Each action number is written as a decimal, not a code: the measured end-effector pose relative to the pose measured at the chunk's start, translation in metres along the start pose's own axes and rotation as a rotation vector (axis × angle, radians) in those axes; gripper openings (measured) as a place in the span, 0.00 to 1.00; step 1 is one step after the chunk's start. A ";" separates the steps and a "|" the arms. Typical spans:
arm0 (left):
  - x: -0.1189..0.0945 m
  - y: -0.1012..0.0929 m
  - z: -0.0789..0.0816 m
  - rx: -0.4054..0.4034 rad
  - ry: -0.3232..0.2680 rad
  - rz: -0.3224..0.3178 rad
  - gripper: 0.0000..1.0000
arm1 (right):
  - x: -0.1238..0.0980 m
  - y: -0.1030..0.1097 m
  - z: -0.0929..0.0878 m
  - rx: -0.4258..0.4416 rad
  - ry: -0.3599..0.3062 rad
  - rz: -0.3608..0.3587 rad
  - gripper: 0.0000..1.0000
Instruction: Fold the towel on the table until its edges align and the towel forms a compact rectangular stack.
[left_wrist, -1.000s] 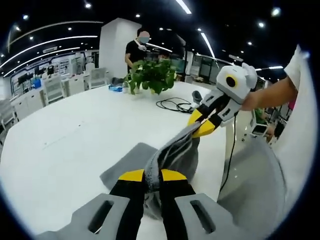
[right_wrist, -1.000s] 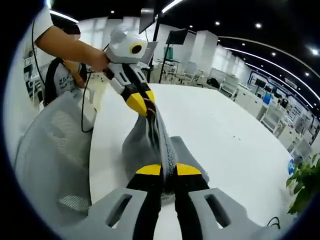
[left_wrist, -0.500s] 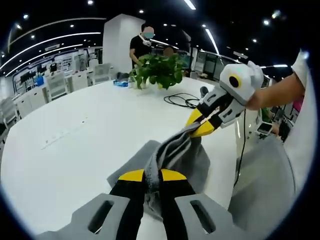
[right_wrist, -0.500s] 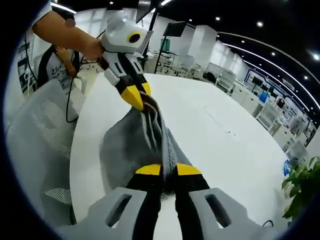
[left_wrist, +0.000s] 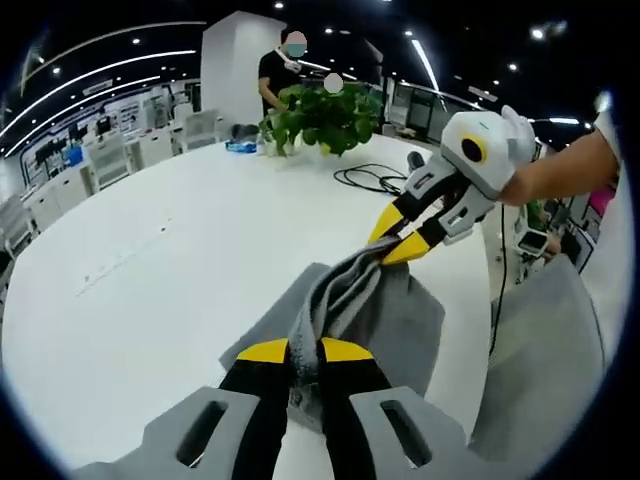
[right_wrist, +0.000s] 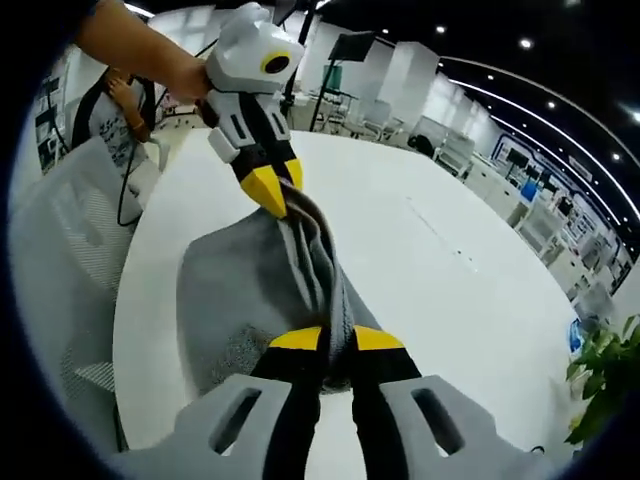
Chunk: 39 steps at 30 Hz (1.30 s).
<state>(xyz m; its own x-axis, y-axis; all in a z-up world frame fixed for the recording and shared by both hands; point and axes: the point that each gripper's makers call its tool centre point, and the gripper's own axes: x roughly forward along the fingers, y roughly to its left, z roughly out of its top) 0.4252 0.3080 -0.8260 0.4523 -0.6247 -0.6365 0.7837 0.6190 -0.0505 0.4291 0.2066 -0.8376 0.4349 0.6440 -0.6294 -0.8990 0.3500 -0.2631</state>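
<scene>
A grey towel (left_wrist: 385, 315) is lifted off the white table (left_wrist: 150, 260) by two corners, its lower part still resting on the tabletop. My left gripper (left_wrist: 304, 350) is shut on one bunched corner of the towel. My right gripper (left_wrist: 392, 248) comes into the left gripper view from the right, shut on the other corner. In the right gripper view the towel (right_wrist: 245, 290) hangs taut between my right gripper (right_wrist: 336, 339) and my left gripper (right_wrist: 280, 198), which is held by a hand at the upper left.
A potted green plant (left_wrist: 320, 115) and a black cable (left_wrist: 362, 180) lie at the table's far end, where a person (left_wrist: 280, 75) stands. A grey mesh chair (right_wrist: 70, 270) sits by the table's edge. Desks and chairs fill the room behind.
More of the towel now spreads on the table below the grippers. Both grippers kept their hold and moved over the table; the views shifted with the hands.
</scene>
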 end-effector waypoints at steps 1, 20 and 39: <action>0.001 0.001 -0.001 -0.001 0.006 0.002 0.10 | 0.004 -0.001 -0.003 -0.002 0.009 0.005 0.08; 0.031 0.023 -0.038 -0.016 0.144 0.046 0.11 | 0.036 -0.017 -0.018 0.036 0.070 -0.022 0.07; 0.014 0.034 -0.015 0.114 0.024 0.101 0.15 | 0.021 -0.001 0.013 0.105 -0.045 0.056 0.10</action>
<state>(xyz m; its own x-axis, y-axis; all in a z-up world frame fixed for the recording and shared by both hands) 0.4513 0.3272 -0.8482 0.5222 -0.5495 -0.6522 0.7785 0.6193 0.1015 0.4403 0.2291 -0.8411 0.3880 0.6936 -0.6070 -0.9128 0.3802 -0.1490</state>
